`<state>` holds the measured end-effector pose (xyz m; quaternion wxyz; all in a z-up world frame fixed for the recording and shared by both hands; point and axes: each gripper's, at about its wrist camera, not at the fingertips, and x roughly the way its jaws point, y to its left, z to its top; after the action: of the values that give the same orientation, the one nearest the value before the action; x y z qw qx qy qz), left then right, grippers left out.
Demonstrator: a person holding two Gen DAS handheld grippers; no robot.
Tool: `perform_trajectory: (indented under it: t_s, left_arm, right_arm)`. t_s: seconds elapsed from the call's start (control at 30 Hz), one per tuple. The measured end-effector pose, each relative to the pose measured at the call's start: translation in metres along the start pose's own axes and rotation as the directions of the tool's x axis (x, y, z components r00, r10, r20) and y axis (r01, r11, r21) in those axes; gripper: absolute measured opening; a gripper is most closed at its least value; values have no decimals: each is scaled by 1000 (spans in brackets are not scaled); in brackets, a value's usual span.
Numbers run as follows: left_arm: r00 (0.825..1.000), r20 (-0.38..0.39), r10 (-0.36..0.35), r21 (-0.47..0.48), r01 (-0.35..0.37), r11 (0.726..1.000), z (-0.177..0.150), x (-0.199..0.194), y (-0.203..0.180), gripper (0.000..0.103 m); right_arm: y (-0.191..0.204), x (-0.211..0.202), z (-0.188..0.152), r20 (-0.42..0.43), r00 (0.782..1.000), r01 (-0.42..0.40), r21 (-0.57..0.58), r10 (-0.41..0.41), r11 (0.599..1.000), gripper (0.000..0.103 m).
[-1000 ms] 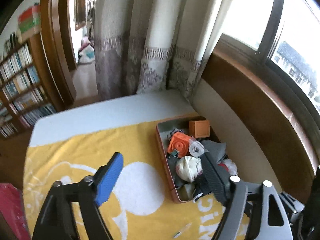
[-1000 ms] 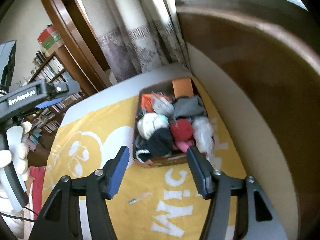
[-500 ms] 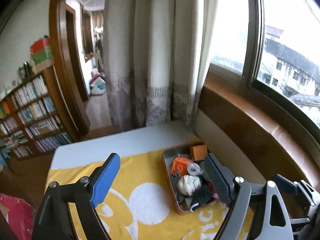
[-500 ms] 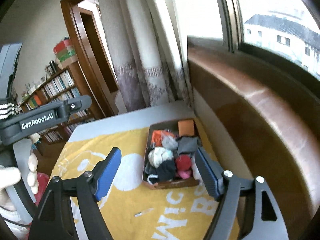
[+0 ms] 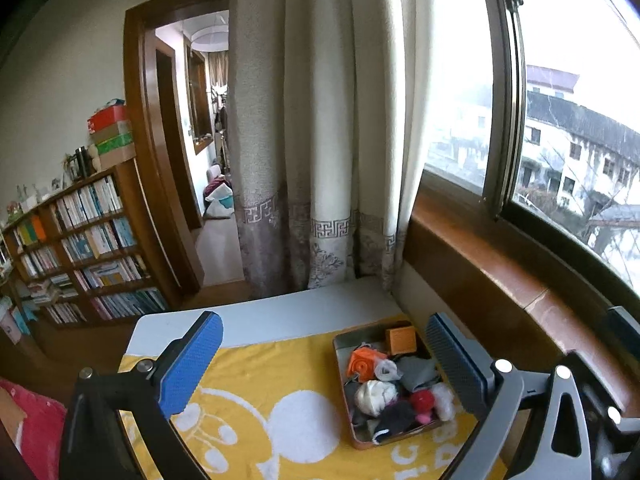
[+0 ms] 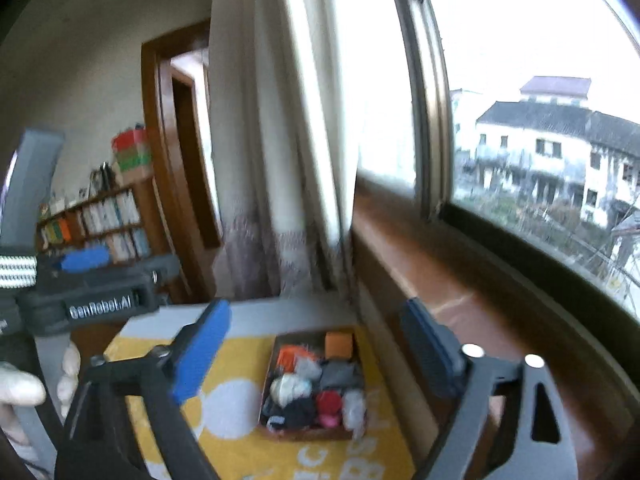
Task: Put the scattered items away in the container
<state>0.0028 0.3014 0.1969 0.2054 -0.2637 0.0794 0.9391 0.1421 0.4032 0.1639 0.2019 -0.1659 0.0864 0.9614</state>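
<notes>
A brown tray (image 5: 396, 438) sits on the yellow towel (image 5: 260, 400) by the window wall. It is filled with an orange cube (image 5: 401, 339), an orange toy (image 5: 362, 364), a white ball (image 5: 374, 396), a red ball (image 5: 422, 400) and dark and grey cloth pieces. My left gripper (image 5: 323, 324) hangs high above and short of the tray, its jaws opening wide with nothing between them. My right gripper (image 6: 316, 312) is also raised over the tray (image 6: 308, 434), jaws opening and empty. The right wrist view is blurred.
A wooden window sill (image 5: 500, 292) and a long curtain (image 5: 312, 160) border the white table (image 5: 280, 316) on the right and back. A bookshelf (image 5: 80, 240) and a doorway (image 5: 188, 140) lie to the left. A gloved hand (image 6: 24, 392) grips the left tool's handle.
Both grippers have risen and tilted upward, so the tray looks smaller and lower in view. Both pairs of jaws have spread wider. A small stick on the towel has left view.
</notes>
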Motion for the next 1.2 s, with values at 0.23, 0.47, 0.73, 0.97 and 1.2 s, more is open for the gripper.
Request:
perform_trajectory:
  t_s: [0.23,0.47,0.73,0.97,1.2]
  left_arm:
    - [999,21,25,-12,-25,1000,5,-11,-8,103]
    - [994,-10,111,-2,-111,994,-8,-4,-15,103]
    - [992,-96,81,15,-80,997,-26,14,-26,103]
    - [994,-85,75,20,-74,997,-22,12,-32,103]
    - [994,-90,61,36,-58,998,-22,13,-39,103]
  right_arm:
    - [-1,7,2,-27,999,36,-62,-37,997,102]
    - [-3,26,-30,-124,992,-5,-90,-6,996,103]
    - [-6,40,-56,-222,975,-1,-107,-23,994,102]
    - [-9,41,-51,-201,979,19,-116,-42,993,102]
    - [-10,43,-51,-205,978,9,-112,-32,994,102]
